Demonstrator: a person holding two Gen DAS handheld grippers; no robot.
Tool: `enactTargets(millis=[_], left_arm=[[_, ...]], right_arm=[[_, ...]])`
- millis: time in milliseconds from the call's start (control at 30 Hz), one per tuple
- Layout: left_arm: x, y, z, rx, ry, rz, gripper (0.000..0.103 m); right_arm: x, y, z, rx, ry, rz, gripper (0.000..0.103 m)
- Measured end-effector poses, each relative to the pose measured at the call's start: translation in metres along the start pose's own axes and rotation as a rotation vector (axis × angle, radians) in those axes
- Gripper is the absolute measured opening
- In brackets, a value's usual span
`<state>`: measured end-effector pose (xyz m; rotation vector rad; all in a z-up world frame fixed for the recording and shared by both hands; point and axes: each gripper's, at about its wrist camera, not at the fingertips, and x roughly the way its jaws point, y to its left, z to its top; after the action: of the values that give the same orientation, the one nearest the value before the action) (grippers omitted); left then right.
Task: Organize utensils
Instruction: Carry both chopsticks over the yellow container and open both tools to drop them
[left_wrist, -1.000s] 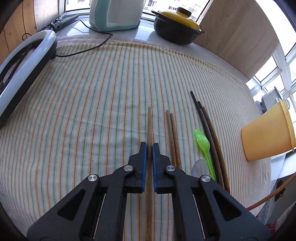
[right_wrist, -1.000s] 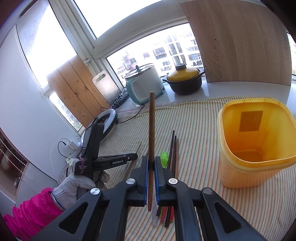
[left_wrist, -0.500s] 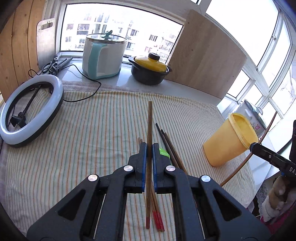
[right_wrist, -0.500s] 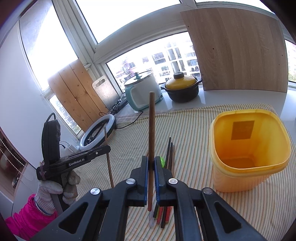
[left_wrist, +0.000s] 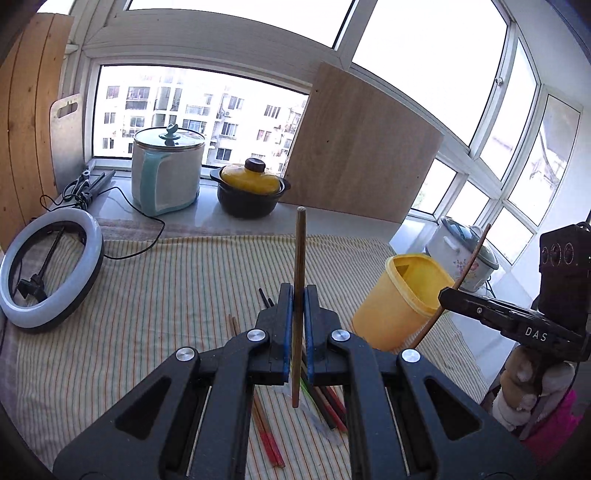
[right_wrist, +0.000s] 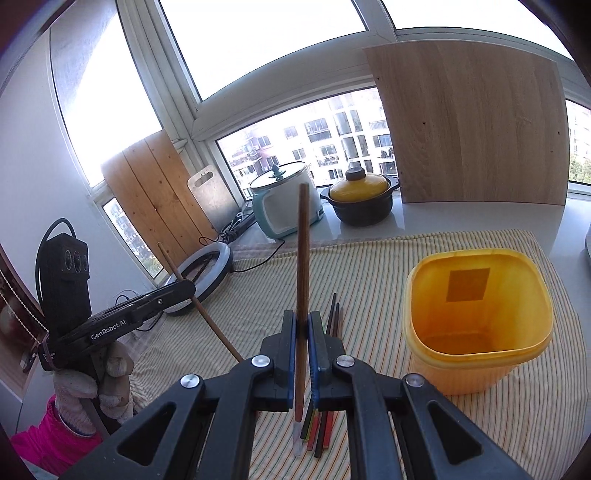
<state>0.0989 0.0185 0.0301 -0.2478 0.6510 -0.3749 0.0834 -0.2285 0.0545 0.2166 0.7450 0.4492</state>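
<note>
While both grippers hang above the striped cloth (left_wrist: 140, 295), each pinches one brown chopstick. The left gripper (left_wrist: 298, 325) clamps its chopstick (left_wrist: 298, 258) with the long axis running up the frame, tip toward the windowsill; the right gripper (right_wrist: 303, 332) clamps its chopstick (right_wrist: 303, 251) likewise. More chopsticks (right_wrist: 321, 428) lie on the cloth, partly hidden behind the fingers. The yellow container (right_wrist: 476, 321) stands upright near them, mouth open.
</note>
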Motion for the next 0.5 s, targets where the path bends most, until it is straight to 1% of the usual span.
enactTargets(millis=[167,367,500], left_arm=[[-0.001,-0.017,0.014,0.013,-0.038,-0.037,0.003],[0.003,-0.033,0.030,0.021,-0.061,-0.074,0.003],[0.006,-0.048,0.039,0.044,-0.078,-0.095,0.003]], right_arm=[[-0.014,-0.008,0.011,0.008,-0.045,-0.018,0.004],[-0.037,-0.022,0.025,0.018,-0.105,-0.061,0.004],[-0.054,-0.032,0.034,0.030,-0.146,-0.088,0.004]])
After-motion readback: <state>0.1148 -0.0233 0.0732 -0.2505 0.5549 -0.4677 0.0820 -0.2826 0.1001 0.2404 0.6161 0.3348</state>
